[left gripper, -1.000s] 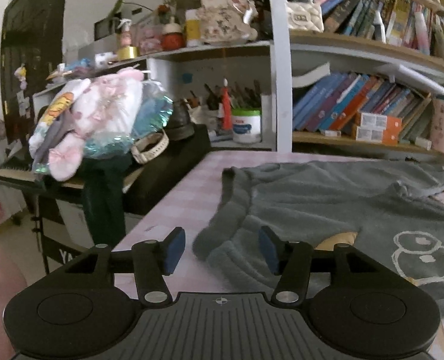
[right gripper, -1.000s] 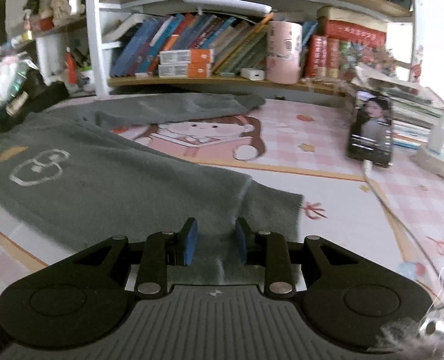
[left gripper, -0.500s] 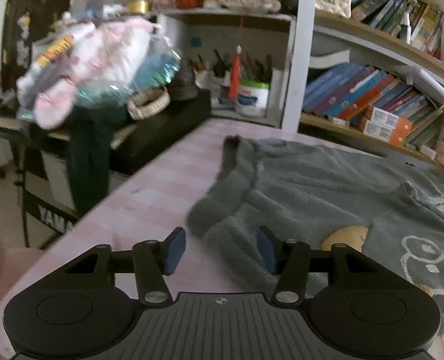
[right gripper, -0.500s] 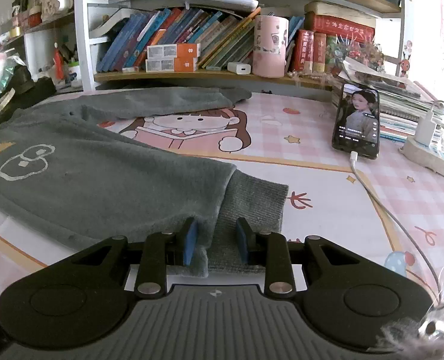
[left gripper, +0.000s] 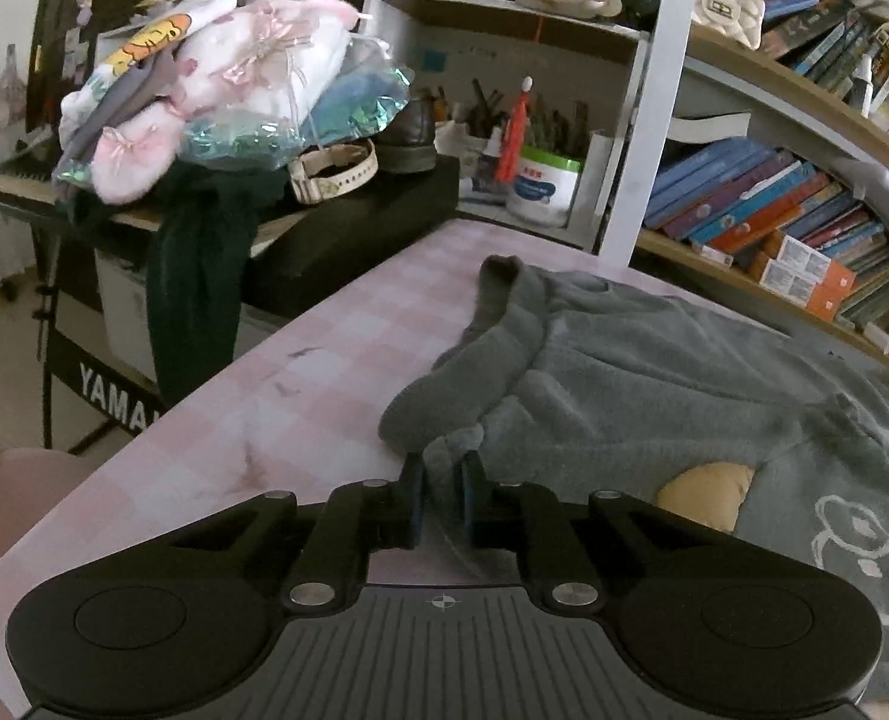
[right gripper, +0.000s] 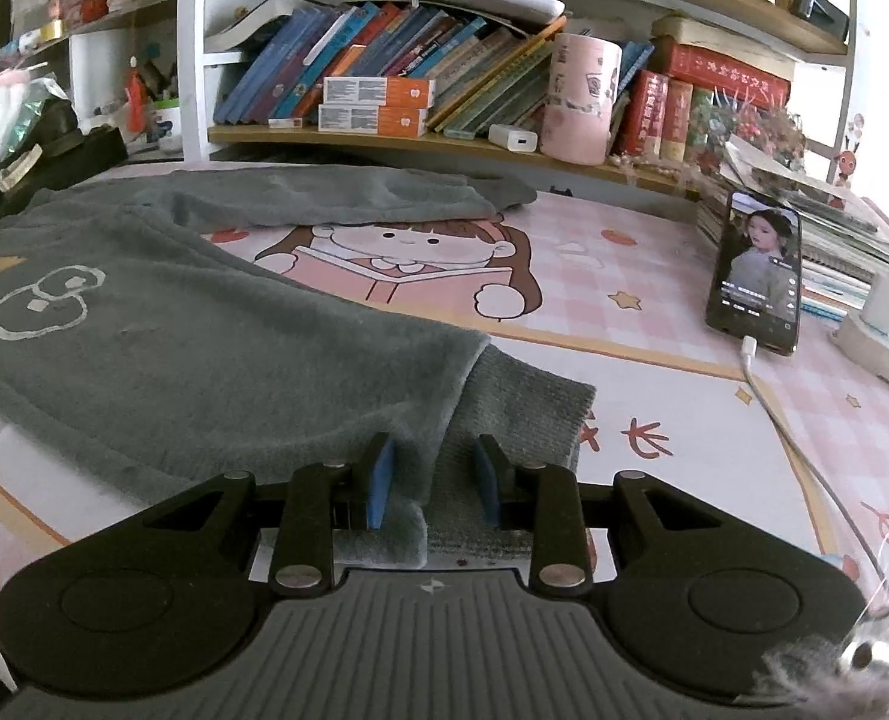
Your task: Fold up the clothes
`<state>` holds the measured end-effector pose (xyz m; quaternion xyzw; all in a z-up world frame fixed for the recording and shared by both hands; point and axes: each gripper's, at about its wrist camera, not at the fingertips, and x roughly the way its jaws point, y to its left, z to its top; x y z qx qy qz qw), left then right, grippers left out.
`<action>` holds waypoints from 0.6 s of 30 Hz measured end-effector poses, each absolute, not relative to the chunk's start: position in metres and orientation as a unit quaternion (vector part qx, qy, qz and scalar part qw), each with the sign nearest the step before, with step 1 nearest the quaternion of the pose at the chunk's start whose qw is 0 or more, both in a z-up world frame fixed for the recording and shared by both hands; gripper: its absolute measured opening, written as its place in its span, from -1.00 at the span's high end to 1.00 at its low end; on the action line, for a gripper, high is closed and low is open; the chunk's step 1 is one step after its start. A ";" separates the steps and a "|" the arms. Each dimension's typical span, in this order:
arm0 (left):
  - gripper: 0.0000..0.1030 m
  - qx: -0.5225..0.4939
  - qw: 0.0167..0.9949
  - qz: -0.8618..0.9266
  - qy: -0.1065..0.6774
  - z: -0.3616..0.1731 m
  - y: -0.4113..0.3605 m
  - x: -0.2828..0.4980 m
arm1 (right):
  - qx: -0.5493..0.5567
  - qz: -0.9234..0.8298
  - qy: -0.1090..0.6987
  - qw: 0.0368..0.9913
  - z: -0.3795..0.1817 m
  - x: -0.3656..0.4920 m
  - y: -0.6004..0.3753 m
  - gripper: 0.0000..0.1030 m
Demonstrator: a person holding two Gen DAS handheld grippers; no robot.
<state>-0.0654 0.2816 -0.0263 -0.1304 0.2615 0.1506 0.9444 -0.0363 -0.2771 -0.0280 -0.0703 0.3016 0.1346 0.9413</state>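
A fuzzy grey sweater (left gripper: 654,372) with a white outline print lies spread on the pink checked table (left gripper: 336,360). My left gripper (left gripper: 441,495) is shut on a bunched edge of it beside the rolled sleeve cuff (left gripper: 438,408). In the right wrist view the sweater (right gripper: 204,348) stretches to the left, its far sleeve (right gripper: 336,198) lying along the back. My right gripper (right gripper: 432,480) is closed on the lower corner where the ribbed hem (right gripper: 522,414) meets the body. A thick fold of cloth holds its jaws partly apart.
A phone (right gripper: 753,276) on a charging cable (right gripper: 768,396) leans against stacked books at the right. Bookshelves (right gripper: 444,90) run along the back edge. Left of the table stand a keyboard stand with piled bags (left gripper: 234,96) and hanging dark cloth (left gripper: 198,282).
My left gripper was open over the sweater's edge and has now shut on it, having moved forward. The right gripper keeps the same hold on the hem corner.
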 end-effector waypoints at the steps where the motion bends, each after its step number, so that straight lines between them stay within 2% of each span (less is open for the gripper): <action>1: 0.78 -0.125 0.945 0.151 0.263 -0.026 0.279 -0.065 | -0.069 0.133 0.301 0.942 -0.028 -0.035 -0.280 0.46; 11: 0.74 -0.103 0.947 0.150 0.264 -0.027 0.273 -0.065 | -0.059 0.123 0.296 0.945 -0.030 -0.035 -0.288 0.45; 16: 0.65 -0.080 0.950 0.152 0.262 -0.025 0.267 -0.068 | -0.059 0.122 0.293 0.947 -0.030 -0.038 -0.287 0.42; 18: 0.50 -0.067 0.952 0.153 0.258 -0.023 0.262 -0.072 | -0.056 0.123 0.286 0.949 -0.028 -0.041 -0.287 0.39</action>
